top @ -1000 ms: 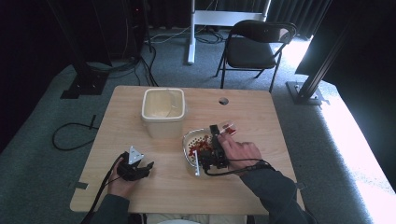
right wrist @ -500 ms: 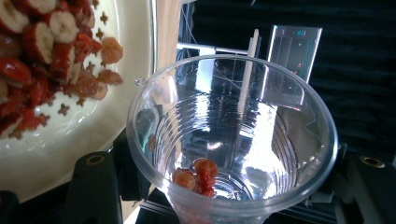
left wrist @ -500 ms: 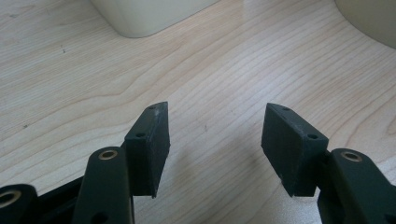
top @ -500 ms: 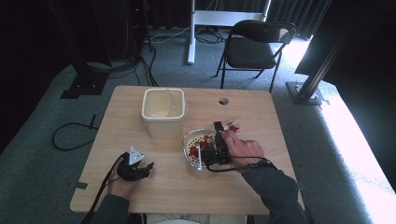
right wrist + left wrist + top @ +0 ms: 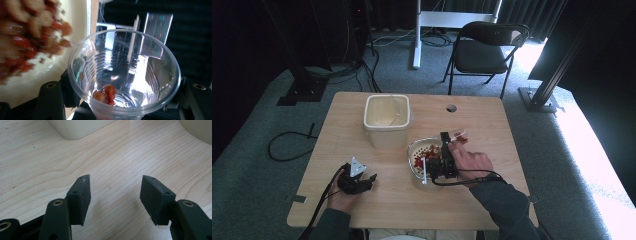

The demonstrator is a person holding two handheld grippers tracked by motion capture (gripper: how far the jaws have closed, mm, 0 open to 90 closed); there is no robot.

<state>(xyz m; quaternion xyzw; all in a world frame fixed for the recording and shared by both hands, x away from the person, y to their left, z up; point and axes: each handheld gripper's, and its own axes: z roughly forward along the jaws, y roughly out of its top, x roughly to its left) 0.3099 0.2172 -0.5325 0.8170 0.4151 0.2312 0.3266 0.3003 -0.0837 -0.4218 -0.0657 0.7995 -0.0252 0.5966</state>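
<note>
My right gripper [image 5: 449, 139] is shut on a clear plastic cup [image 5: 459, 135], held tipped at the far right edge of a pale bowl [image 5: 413, 150]. Red and pale food pieces [image 5: 428, 150] lie in the bowl. In the right gripper view the cup [image 5: 160, 62] sits between the jaws of the right gripper [image 5: 125, 100], mouth towards the camera. A few red pieces [image 5: 106, 94] cling near its bottom, and the bowl [image 5: 30, 82] is at the left. My left gripper [image 5: 366, 181] rests on the table at the front left. In its own view the left gripper [image 5: 115, 195] is open over bare wood.
A tall cream container [image 5: 387, 120] stands behind the bowl, left of centre, and its base [image 5: 75, 127] lies ahead of the left gripper. The wooden table [image 5: 492, 125] has a small hole [image 5: 451, 108] near its far edge. A black folding chair [image 5: 489, 45] stands beyond the table.
</note>
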